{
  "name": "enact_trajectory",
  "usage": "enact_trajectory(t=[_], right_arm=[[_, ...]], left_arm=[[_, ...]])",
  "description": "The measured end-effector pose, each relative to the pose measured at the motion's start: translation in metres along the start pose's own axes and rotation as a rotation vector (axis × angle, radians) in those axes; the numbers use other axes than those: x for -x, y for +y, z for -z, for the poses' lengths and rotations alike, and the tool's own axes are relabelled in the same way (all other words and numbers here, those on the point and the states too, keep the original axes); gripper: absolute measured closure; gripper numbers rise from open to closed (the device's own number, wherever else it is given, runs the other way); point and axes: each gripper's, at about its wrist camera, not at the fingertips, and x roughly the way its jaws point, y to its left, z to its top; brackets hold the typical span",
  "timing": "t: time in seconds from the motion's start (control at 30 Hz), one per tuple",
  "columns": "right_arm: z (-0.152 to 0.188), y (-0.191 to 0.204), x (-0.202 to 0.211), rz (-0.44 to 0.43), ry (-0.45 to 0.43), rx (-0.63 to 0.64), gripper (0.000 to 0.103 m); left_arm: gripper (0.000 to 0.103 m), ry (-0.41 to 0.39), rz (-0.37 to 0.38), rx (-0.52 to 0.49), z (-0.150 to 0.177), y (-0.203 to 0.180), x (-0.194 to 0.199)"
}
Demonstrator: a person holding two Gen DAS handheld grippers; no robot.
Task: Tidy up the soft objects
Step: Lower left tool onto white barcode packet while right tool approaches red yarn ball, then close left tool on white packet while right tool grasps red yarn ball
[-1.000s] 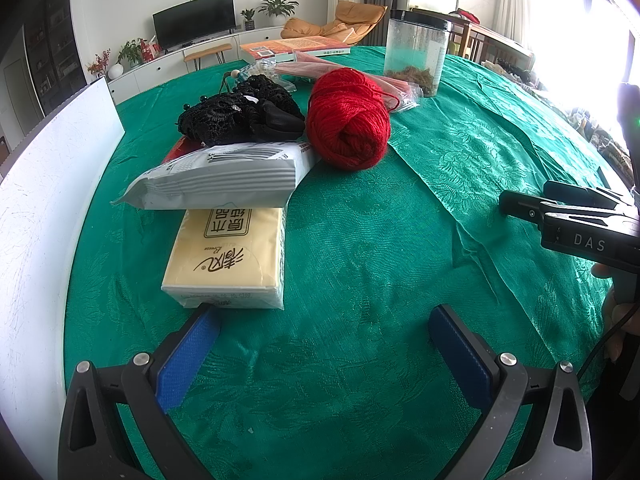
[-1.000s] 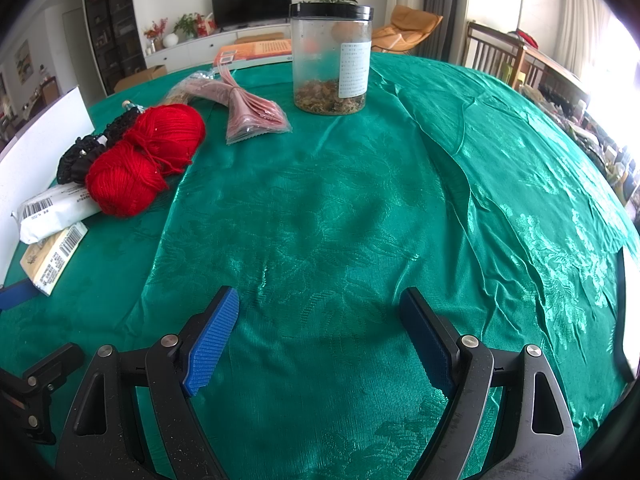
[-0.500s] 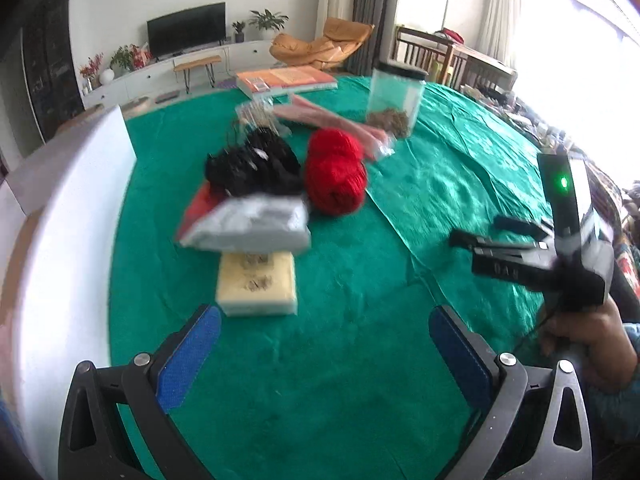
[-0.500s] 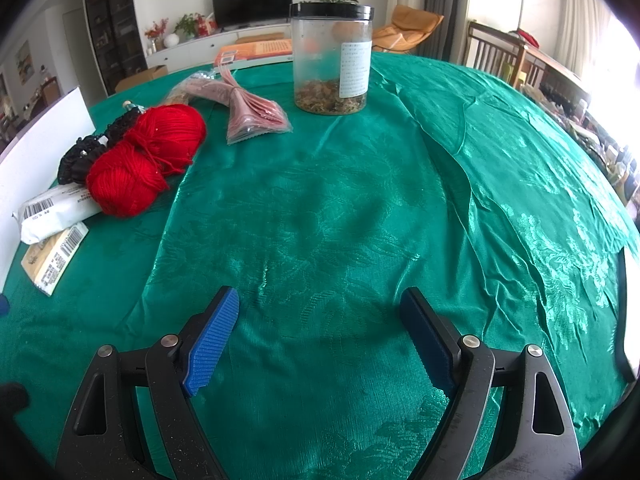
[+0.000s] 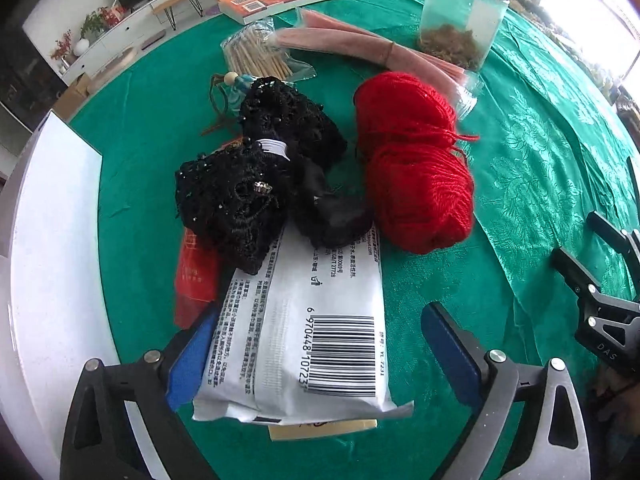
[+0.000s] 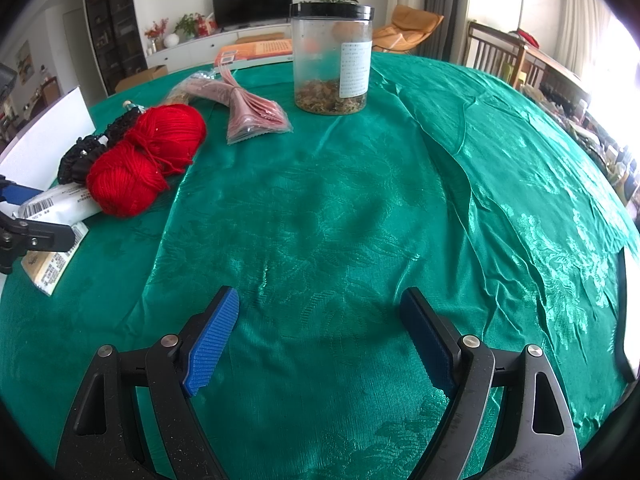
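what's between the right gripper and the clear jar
Only bare green tablecloth. In the right wrist view nothing lies between the open right gripper and the jar; the red yarn sits off to the left.

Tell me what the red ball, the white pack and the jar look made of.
Red ball: wool-like yarn, fuzzy wound strands, matte.
White pack: probably thin plastic film, smooth and slightly glossy, printed barcode, crimped end.
Jar: clear plastic or glass, with a black lid.

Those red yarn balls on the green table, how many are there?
2. One yarn ball lies nearer the left gripper, beside the white packet; the other yarn ball touches it just behind, next to the black lace. None seem hidden.
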Motion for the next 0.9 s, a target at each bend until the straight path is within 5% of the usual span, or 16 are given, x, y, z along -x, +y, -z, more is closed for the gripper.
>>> enact_trajectory(t=[0.1,0.47,0.77,0.83,0.9], right_arm=[[0.0,0.0,0.0,0.0,0.0,0.0,0.017],[0.0,0.0,0.0,0.0,0.0,0.0,0.017],[0.0,-0.001,0.0,-0.014,0.004,0.0,0.017],[-0.001,-0.004,0.003,-0.05,0.015,-0.024,0.017],[-0.007,-0.01,0.01,-0.183,-0.014,-0.112,0.017]], left_arm=[[0.033,0.015,-0.052,-0.029,-0.002,-0.003,-0.003],[0.037,-0.031,0.033,0.012,0.02,0.004,0.023],[0.037,-0.154,0.123,0.133,0.059,0.018,0.072],[0.037,-0.187,0.127,0.158,0.067,0.023,0.08],[0.037,-0.222,0.12,0.175,0.076,0.027,0.09]])
